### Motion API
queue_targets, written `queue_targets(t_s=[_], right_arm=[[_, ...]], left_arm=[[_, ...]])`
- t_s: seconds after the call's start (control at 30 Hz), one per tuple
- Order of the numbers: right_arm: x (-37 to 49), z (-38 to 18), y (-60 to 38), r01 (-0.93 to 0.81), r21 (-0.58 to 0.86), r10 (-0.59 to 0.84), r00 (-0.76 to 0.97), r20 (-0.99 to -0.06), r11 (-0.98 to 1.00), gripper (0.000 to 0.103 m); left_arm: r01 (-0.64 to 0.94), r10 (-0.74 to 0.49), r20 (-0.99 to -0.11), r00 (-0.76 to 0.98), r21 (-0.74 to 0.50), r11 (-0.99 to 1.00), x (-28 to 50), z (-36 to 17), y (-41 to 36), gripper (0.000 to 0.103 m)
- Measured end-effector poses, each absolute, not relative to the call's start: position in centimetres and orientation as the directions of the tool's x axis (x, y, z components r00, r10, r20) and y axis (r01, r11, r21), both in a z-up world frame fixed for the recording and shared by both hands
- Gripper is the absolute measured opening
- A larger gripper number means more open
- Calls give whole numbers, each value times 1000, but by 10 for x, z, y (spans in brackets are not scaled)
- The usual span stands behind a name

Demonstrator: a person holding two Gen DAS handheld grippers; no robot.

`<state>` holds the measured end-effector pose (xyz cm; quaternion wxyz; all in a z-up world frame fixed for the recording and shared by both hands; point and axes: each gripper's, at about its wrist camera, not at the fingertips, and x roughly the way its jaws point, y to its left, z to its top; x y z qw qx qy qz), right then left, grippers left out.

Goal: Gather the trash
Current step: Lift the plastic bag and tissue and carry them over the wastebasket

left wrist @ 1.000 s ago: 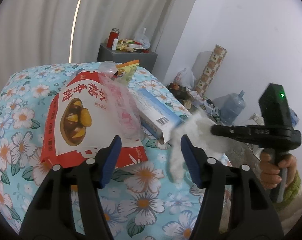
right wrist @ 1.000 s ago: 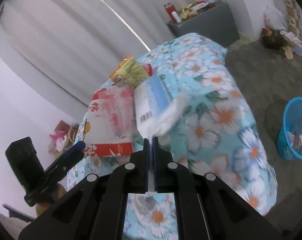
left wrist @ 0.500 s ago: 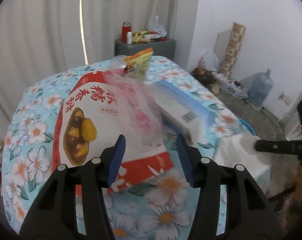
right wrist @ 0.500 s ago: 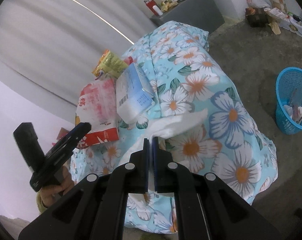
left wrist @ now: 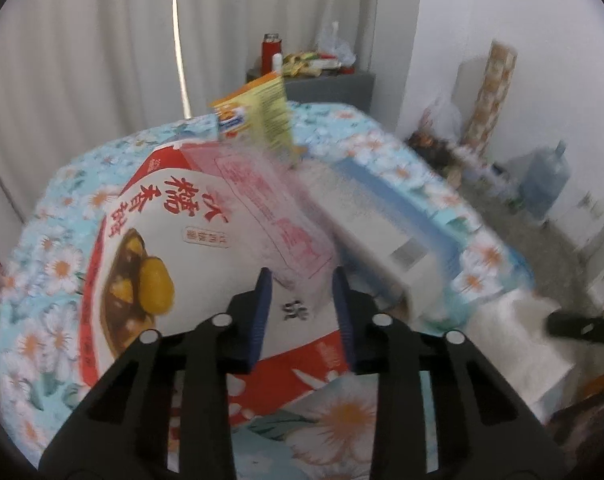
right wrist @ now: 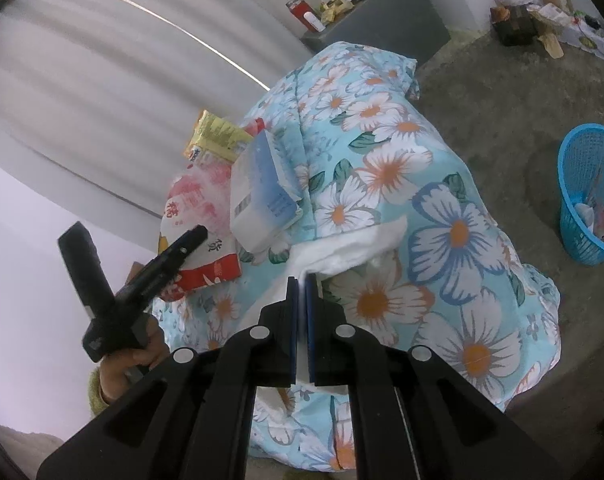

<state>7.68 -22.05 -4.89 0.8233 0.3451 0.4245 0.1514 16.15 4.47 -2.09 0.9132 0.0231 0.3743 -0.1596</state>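
One blue basket on the floor, well apart from the flowered tabletop, holds a few scraps. Right gripper pinches a white tissue off the tabletop's edge. Left gripper, jaws just narrowing, straddles a clear pink wrapper on the red-and-white bag; contact unclear.

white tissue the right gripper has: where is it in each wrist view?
Left wrist: white tissue at lower right, off the table edge, beside the right gripper's dark tip.
Right wrist: tissue at centre, pinched in the right gripper, draped over the floral cloth.
Shared landmark: blue-and-white box.
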Motion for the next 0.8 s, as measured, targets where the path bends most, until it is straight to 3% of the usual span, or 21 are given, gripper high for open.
queue_targets(t_s=[0.27, 0.37, 0.43, 0.5, 0.57, 0.8], right_arm=[[76, -53, -226, 42, 709, 553, 593, -585, 704, 4], [76, -53, -227, 43, 711, 554, 594, -583, 702, 4], [76, -54, -227, 45, 715, 555, 596, -579, 698, 4], [75, -54, -228, 46, 721, 560, 598, -574, 691, 4], [75, -54, -229, 45, 727, 564, 599, -568, 685, 4], [71, -52, -231, 38, 754, 583, 609, -538, 656, 4]], left_arm=[[321, -448, -642, 623, -313, 894, 169, -17, 54, 27], [297, -439, -644, 627, -324, 898, 174, -18, 51, 26], [276, -429, -649, 629, -329, 903, 178, -18, 52, 20], [250, -420, -656, 627, -341, 906, 182, -19, 54, 8], [235, -425, -651, 628, -362, 902, 182, -18, 59, 3], [247, -436, -617, 656, -370, 896, 166, -3, 73, 0]])
